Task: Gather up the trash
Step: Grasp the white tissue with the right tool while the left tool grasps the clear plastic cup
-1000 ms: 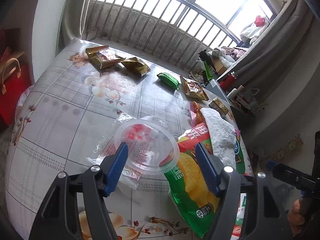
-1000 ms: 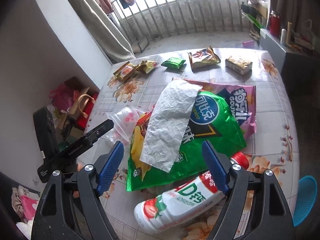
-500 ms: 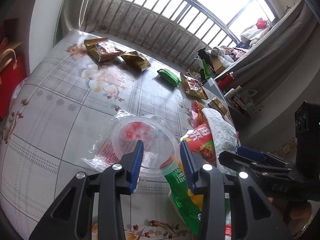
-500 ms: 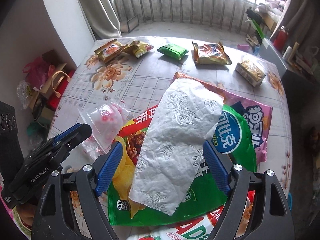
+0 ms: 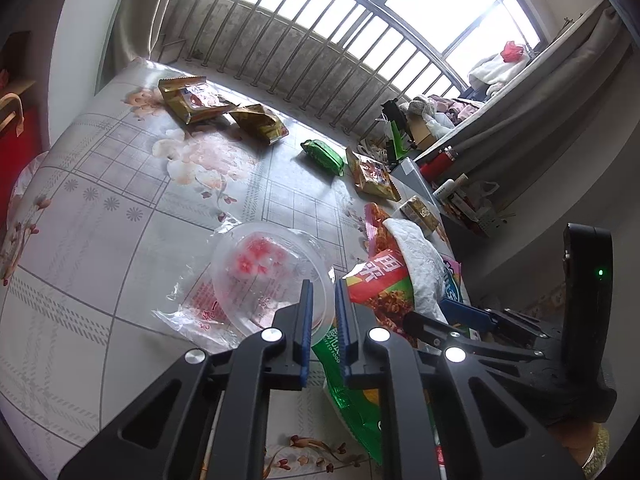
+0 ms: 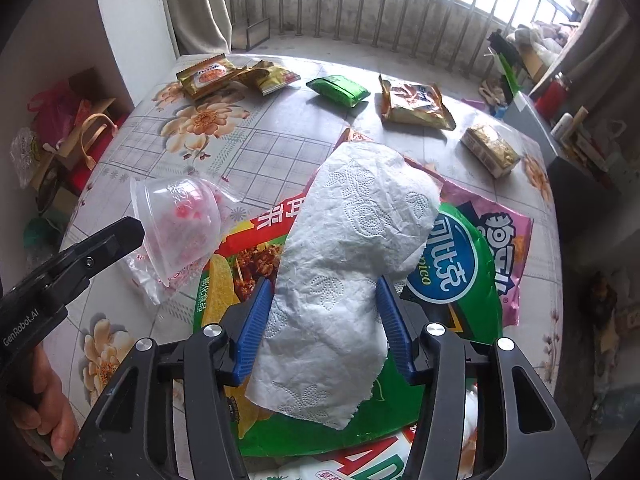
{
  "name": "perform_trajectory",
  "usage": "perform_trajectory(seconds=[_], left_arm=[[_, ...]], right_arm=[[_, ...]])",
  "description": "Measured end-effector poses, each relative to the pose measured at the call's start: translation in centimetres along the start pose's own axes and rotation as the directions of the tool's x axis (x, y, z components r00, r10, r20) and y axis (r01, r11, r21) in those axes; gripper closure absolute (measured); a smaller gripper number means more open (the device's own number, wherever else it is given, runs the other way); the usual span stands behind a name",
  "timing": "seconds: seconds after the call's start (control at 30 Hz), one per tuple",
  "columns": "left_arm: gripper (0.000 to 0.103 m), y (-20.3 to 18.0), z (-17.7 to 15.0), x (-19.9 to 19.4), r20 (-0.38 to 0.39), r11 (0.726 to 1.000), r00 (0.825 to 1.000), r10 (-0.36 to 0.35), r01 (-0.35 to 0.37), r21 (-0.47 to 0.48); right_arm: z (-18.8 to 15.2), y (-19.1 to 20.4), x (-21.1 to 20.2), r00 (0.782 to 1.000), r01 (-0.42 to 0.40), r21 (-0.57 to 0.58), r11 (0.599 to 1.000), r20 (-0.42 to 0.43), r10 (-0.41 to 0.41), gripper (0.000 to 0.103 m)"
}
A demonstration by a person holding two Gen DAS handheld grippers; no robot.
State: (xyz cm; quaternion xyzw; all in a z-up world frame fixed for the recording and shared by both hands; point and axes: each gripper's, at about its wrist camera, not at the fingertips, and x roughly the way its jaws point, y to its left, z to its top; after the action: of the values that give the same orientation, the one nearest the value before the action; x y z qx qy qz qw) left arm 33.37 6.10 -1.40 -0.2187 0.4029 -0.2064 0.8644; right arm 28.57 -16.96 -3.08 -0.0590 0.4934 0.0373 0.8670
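Observation:
A clear plastic cup [image 5: 268, 276] with red print lies tilted on the table by a clear wrapper [image 5: 192, 312]. My left gripper [image 5: 323, 312] is shut on the cup's rim; the cup shows lifted in the right wrist view [image 6: 180, 224]. My right gripper [image 6: 324, 320] is open, its fingers astride a crumpled white paper towel [image 6: 344, 248] that lies on a green chip bag [image 6: 452, 280]. A pink bag [image 6: 504, 240] lies under the green one. A bottle [image 6: 360, 464] lies at the near edge.
Snack packets lie along the far side: two gold ones [image 6: 236, 74], a green one [image 6: 338, 90], an orange one [image 6: 412, 106], a small gold pack [image 6: 490, 150]. A red bag [image 6: 80, 120] sits on the floor left. Window bars [image 6: 360, 0] stand behind.
My left gripper has closed from wide open onto the cup's rim and tilted it up. My right gripper has moved forward and narrowed around the paper towel.

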Motion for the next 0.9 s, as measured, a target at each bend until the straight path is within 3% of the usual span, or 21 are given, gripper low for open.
perform_trajectory(seconds=[0.2, 0.3, 0.67, 0.7, 0.87, 0.9], left_arm=[[0.099, 0.0, 0.1, -0.6, 0.018, 1.000, 1.000, -0.013, 0.013, 0.003], [0.101, -0.3, 0.1, -0.8, 0.028, 1.000, 0.999, -0.024, 0.023, 0.013], [0.103, -0.3, -0.3, -2.0, 0.055, 0.998, 0.996, -0.066, 0.064, 0.025], [0.101, -0.4, -0.3, -2.0, 0.047, 0.997, 0.996, -0.079, 0.078, 0.027], [0.069, -1.1, -0.7, -1.6, 0.028, 0.994, 0.994, -0.103, 0.102, 0.031], [0.069, -1.3, -0.7, -1.2, 0.019, 0.995, 0.996, -0.092, 0.091, 0.032]], right_arm=[[0.0, -0.6, -0.5, 0.999, -0.037, 0.042, 0.998, 0.005, 0.037, 0.088], [-0.1, -1.0, -0.8, 0.998, -0.056, 0.069, 0.996, 0.016, 0.055, 0.096], [-1.0, -3.6, -5.1, 0.982, -0.136, 0.139, 0.981, 0.147, 0.116, 0.100], [-1.2, -4.0, -5.8, 0.978, -0.151, 0.147, 0.978, 0.164, 0.126, 0.100], [-3.3, -6.4, -8.3, 0.954, -0.246, 0.198, 0.949, 0.224, 0.201, 0.101], [-4.0, -6.9, -8.6, 0.950, -0.264, 0.215, 0.940, 0.230, 0.214, 0.101]])
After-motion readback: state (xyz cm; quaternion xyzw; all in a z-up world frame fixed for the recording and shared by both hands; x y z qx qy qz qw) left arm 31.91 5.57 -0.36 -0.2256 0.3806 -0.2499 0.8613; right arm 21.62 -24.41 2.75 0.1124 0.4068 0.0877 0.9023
